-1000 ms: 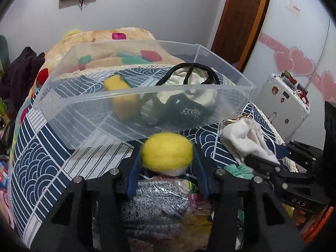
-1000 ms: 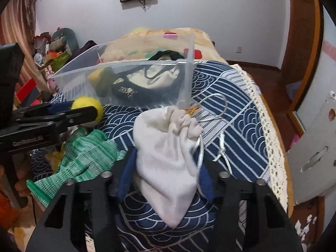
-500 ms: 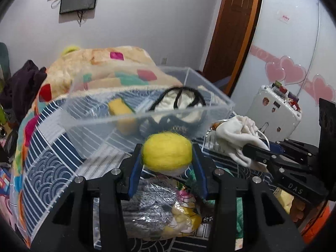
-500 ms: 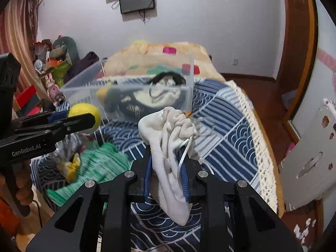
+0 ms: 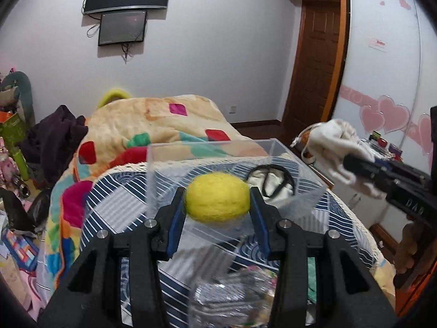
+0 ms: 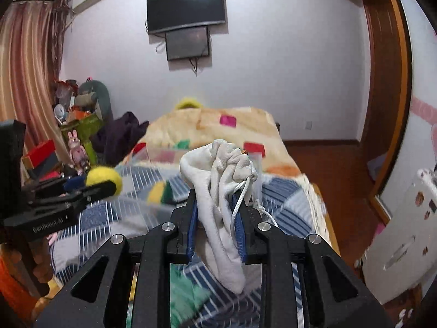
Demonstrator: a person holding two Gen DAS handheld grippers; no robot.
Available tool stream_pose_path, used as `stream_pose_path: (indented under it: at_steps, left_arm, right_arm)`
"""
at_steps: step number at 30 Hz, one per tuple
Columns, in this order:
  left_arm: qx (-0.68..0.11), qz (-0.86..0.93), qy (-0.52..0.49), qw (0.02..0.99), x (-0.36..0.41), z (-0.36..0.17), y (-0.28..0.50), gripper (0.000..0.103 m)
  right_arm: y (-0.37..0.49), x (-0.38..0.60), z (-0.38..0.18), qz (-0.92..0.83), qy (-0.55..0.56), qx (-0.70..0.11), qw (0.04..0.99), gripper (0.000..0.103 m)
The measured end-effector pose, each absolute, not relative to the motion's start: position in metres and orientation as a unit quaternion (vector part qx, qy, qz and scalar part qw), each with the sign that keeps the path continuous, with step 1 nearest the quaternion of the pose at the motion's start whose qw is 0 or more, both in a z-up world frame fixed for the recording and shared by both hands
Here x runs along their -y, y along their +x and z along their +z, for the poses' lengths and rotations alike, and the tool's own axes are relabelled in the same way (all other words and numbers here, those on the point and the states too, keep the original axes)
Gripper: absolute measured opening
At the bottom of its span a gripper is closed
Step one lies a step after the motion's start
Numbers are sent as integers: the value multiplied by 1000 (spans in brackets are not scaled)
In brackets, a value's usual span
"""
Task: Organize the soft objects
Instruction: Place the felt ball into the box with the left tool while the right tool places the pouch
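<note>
My left gripper (image 5: 217, 205) is shut on a yellow felt ball (image 5: 217, 201) and holds it up in front of the clear plastic bin (image 5: 207, 147) on the bed. A black-and-cream bag (image 5: 270, 183) lies in the bin. My right gripper (image 6: 215, 213) is shut on a white drawstring pouch (image 6: 221, 191), raised above the bed; the pouch also shows in the left wrist view (image 5: 330, 142), to the right of the bin. The ball also shows in the right wrist view (image 6: 105, 180).
A blue-and-white patterned bedspread (image 5: 120, 213) covers the bed, with a peach blanket (image 5: 153, 120) behind. A green cloth (image 6: 185, 295) and a silvery packet (image 5: 232, 295) lie below the grippers. A white case (image 6: 404, 235) stands at the right, clutter (image 6: 76, 136) at the left.
Both grippers have risen and tilted up, each carrying its object. The bin now sits lower and smaller in both views.
</note>
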State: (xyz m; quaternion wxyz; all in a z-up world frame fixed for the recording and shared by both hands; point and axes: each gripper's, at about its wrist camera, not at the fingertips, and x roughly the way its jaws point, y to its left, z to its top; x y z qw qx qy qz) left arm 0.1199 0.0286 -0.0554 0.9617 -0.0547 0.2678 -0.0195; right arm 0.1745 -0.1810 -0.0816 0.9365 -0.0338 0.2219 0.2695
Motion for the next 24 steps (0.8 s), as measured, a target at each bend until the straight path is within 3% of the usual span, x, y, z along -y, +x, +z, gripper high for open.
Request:
stream_pose_path:
  at_steps: [10,24]
  left_arm:
    - [-304,-1,-28,952,-42,-73,155,45]
    - [-350,-4,-10,937,-38,-99,185,45]
  right_arm:
    - [204,149,-77,294,-32,-220,930,21]
    - [251,99,-118,323,-71,-322,887,21]
